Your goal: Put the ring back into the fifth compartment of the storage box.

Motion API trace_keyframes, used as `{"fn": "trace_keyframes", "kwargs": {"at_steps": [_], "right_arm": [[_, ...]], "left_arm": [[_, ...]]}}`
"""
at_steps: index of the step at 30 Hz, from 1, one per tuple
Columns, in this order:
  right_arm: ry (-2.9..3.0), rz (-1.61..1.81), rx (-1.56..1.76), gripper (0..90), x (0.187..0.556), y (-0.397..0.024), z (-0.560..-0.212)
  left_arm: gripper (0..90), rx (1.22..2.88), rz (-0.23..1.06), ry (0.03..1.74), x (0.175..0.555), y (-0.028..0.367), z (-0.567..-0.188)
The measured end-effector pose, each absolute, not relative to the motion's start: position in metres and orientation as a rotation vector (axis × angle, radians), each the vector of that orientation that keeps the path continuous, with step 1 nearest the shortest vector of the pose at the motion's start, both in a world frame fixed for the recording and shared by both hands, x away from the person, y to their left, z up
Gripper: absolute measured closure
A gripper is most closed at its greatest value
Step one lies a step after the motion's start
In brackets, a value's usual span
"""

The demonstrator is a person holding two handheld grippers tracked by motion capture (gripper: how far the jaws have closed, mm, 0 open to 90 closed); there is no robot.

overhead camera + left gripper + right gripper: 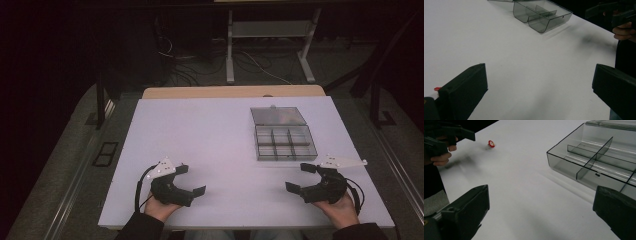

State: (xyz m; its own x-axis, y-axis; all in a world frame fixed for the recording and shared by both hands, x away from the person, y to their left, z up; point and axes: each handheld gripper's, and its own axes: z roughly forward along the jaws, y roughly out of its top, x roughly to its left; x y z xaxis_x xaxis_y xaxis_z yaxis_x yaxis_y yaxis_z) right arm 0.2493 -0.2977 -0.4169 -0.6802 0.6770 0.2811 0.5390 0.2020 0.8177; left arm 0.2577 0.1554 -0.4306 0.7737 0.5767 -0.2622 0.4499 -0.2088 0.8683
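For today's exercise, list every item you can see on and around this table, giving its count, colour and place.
Compartment box: one, clear grey, lid open, far right of the table.
Small round piece: one, red and white, on the table near the left gripper.
Table: one, white top.
Desk frame: one, white, on the floor behind.
Left gripper: one, black, near left edge, jaws open.
Right gripper: one, black, near right edge, jaws open.

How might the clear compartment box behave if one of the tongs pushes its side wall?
The clear compartment box looks like thin empty plastic, so probably light and stiff. On the smooth white table it would likely slide, not tip. Its open lid may flap.
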Motion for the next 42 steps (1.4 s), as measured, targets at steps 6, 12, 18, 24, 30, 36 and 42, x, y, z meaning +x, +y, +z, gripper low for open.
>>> {"fn": "trace_keyframes", "kwargs": {"at_steps": [6, 12, 18, 24, 30, 36, 42], "right_arm": [[2.319, 1.494, 1.190, 0.1, 0.249, -0.299, -0.417], [2.322, 1.497, 1.188, 0.1, 0.249, -0.299, -0.417], [2.334, 1.490, 1.181, 0.1, 0.249, -0.299, -0.417], [2.342, 1.487, 1.177, 0.1, 0.249, -0.299, -0.417], [2.350, 1.484, 1.175, 0.1, 0.249, -0.299, -0.417], [2.355, 1.482, 1.173, 0.1, 0.249, -0.299, -0.418], [2.357, 1.482, 1.173, 0.1, 0.248, -0.299, -0.418]], "left_arm": [[0.0, 1.844, 0.140, 0.788, 0.257, 0.155, -0.430], [0.0, 1.842, 0.131, 0.788, 0.257, 0.155, -0.430], [0.0, 1.844, 0.134, 0.789, 0.257, 0.154, -0.429], [0.0, 1.856, 0.128, 0.786, 0.256, 0.155, -0.427], [0.0, 1.871, 0.128, 0.784, 0.257, 0.154, -0.422], [0.0, 1.870, 0.145, 0.792, 0.258, 0.156, -0.416], [0.0, 1.871, 0.151, 0.816, 0.260, 0.162, -0.409]]}}
